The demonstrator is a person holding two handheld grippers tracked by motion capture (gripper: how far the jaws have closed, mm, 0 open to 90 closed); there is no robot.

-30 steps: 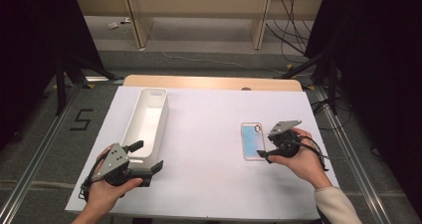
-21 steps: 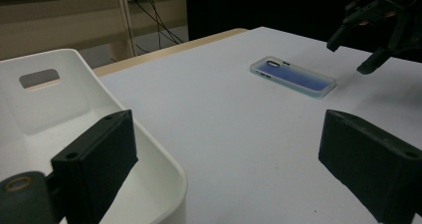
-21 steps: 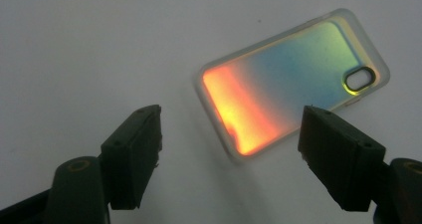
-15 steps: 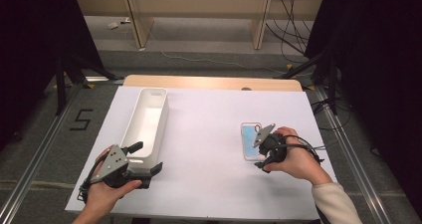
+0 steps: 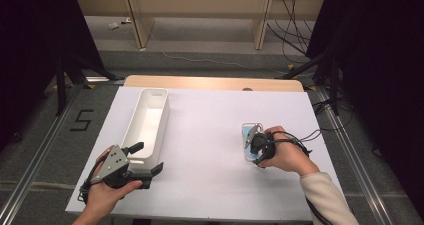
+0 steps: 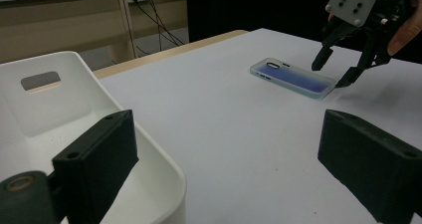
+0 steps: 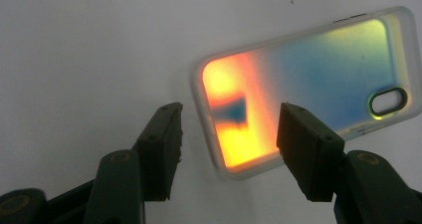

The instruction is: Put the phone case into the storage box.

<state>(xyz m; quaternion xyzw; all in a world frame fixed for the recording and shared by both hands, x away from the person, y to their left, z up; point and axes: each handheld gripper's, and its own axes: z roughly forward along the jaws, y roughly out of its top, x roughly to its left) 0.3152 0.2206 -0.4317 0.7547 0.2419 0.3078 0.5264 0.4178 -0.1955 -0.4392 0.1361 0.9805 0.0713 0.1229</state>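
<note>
Black right gripper (image 7: pixel 229 134) tilted down over phone case (image 7: pixel 303 84), jaws closing, half-open, nothing gripped

We look along our left gripper (image 6: pixel 229 169), its two black jaws spread wide with bare white table (image 6: pixel 224 124) between them. A white bin (image 6: pixel 89 129) with a slot handle sits at left, one jaw overlapping its rim. Farther off lies a translucent blue phone case (image 6: pixel 293 78), flat on the table. Our right gripper (image 6: pixel 338 72) points down at the case's near end, jaws apart, one tip over the case and one just beside its corner.
</note>
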